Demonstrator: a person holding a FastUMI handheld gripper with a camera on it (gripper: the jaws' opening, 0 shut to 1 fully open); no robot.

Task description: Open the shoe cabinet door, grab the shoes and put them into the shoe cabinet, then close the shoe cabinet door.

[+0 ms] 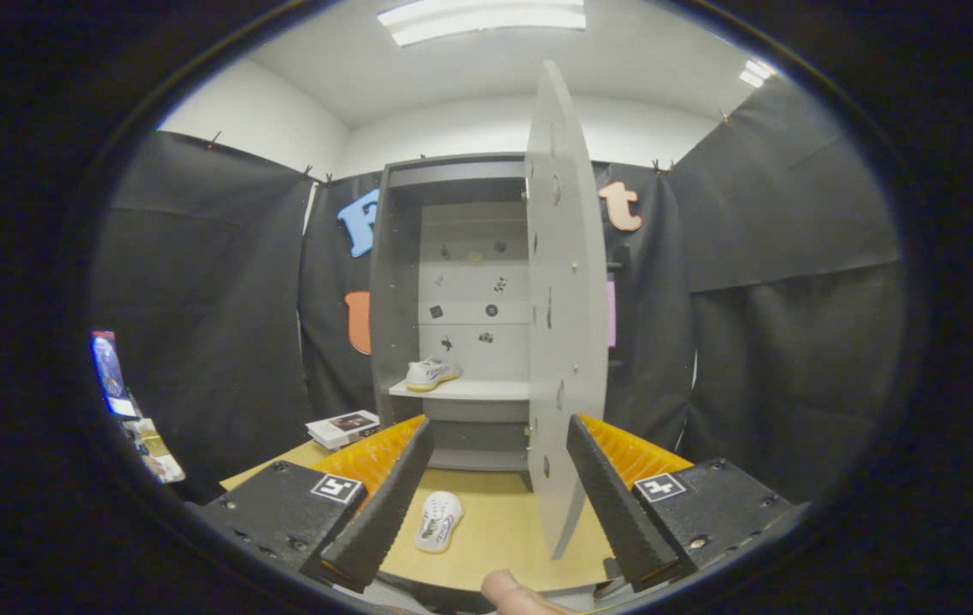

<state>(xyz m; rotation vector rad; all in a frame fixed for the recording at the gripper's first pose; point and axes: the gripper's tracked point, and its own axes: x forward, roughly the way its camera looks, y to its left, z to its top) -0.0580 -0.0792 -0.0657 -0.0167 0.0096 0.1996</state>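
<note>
Wooden tabletop [503,538] with one shoe [439,521] between spread tool [499,504] fingers, cabinet door [563,325] apparently open.

One shoe [430,373] is being held on the shelf [462,390] inside the shoe cabinet [392,282]. Before the cabinet, another shoe [438,521] is lying on the table [499,530]; the cabinet door [563,307] is standing open at its right; the gripper [499,500] fingers are being held apart.
</note>
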